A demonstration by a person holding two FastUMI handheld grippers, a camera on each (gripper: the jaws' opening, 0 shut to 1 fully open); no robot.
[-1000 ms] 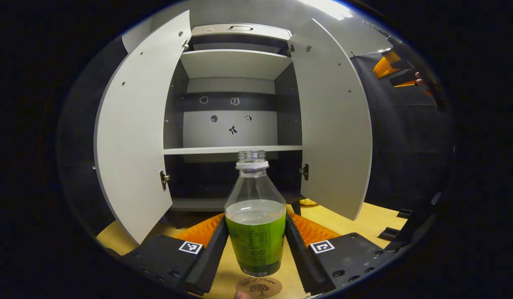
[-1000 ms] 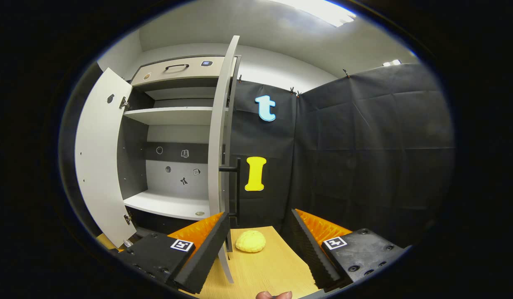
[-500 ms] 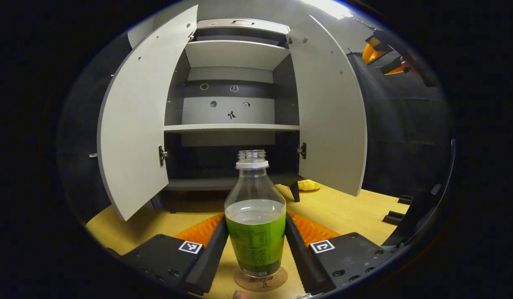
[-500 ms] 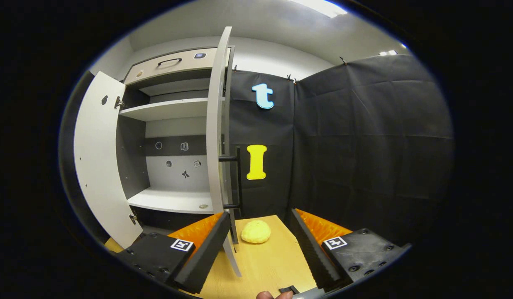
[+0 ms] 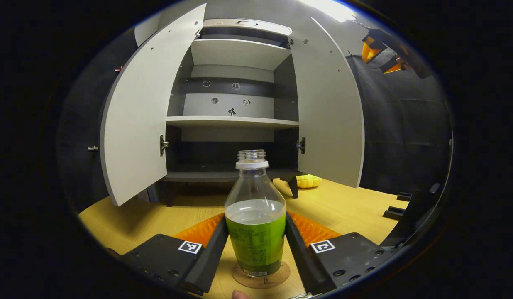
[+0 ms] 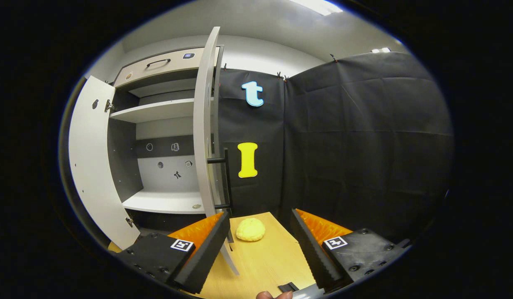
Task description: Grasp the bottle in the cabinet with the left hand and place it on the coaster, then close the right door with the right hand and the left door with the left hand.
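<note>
Bottle [image 5: 255, 226], uncapped, with a green label and clear liquid up to the label's top, stands upright on the round coaster [image 5: 260, 277] on the wooden table [image 5: 348, 209]; the left tool [image 5: 256, 245] has both fingers pressed on the label's sides, so it grips the bottle; behind it the cabinet [image 5: 235, 120] stands with both doors swung wide, the left door [image 5: 136, 120] and the right door [image 5: 329, 112] showing their pale inner faces; the shelves inside are bare save small stickers on the back panel; a yellow lumpy object [image 5: 308, 181] lies on the table by the cabinet's right foot; in the right gripper view the right tool [image 6: 258, 245] has its fingers spread wide with nothing between them, pointing toward the edge of the right door [image 6: 202, 137] and its dark bar handle [image 6: 223, 178], short of touching either; the yellow object [image 6: 250, 229] lies just ahead of it.
</note>
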